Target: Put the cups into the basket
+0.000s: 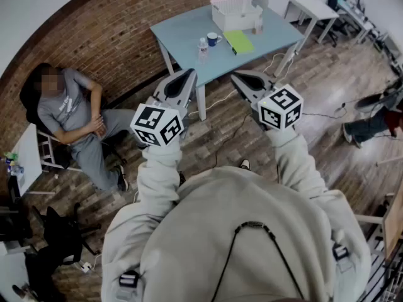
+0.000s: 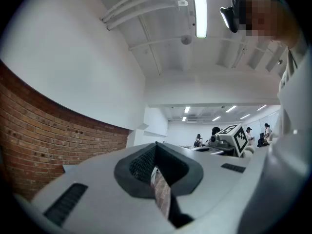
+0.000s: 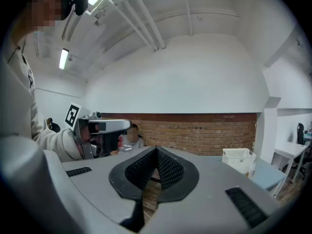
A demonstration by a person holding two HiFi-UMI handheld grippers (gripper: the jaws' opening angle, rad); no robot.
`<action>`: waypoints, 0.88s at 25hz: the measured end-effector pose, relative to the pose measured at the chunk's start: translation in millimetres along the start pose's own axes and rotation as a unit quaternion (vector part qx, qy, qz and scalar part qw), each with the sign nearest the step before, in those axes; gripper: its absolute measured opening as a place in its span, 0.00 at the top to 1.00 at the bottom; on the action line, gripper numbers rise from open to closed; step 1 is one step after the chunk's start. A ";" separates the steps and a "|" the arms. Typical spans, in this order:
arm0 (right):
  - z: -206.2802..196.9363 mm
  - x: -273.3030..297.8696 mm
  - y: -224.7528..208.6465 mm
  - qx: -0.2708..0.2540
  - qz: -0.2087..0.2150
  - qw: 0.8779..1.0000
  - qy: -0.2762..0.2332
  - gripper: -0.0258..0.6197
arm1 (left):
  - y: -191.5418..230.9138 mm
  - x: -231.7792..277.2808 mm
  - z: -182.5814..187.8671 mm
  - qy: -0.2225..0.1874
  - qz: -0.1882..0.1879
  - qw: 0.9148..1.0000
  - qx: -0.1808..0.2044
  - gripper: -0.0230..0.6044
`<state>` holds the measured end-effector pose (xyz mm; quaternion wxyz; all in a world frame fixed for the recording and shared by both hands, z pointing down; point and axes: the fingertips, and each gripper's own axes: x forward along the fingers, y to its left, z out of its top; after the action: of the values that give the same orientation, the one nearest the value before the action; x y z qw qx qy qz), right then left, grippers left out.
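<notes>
Left gripper (image 1: 190,73) and right gripper (image 1: 235,75), both closed and empty, are raised well short of the table (image 1: 182,33). On the table, a cup (image 1: 213,38) stands beside the basket (image 1: 230,20). Judged step: approach. The next move calls for reaching the table and opening the jaws around the cup.

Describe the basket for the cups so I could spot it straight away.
Find the pale blue table in front of the brick wall. The basket stands at its far end: a white open-topped box with latticed sides. It is far bigger than the small cup, clear bottle and flat yellow-green pad beside it.
</notes>
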<state>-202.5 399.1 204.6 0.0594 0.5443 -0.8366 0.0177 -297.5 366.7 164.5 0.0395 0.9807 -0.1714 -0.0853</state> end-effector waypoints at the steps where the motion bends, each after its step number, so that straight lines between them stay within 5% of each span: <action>1: 0.0 0.8 1.6 -0.002 0.000 1.000 0.001 0.94 | 0.7 -1.1 0.8 0.000 0.000 1.000 0.000 0.97; 22: -1.9 -1.5 -8.5 0.019 0.007 1.000 -0.007 0.94 | -4.1 10.8 -8.9 0.010 -0.012 1.000 0.017 0.97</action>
<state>-194.0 397.1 206.0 0.0427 0.5397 -0.8402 0.0303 -284.5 367.2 171.1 0.0235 0.9840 -0.1607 -0.0732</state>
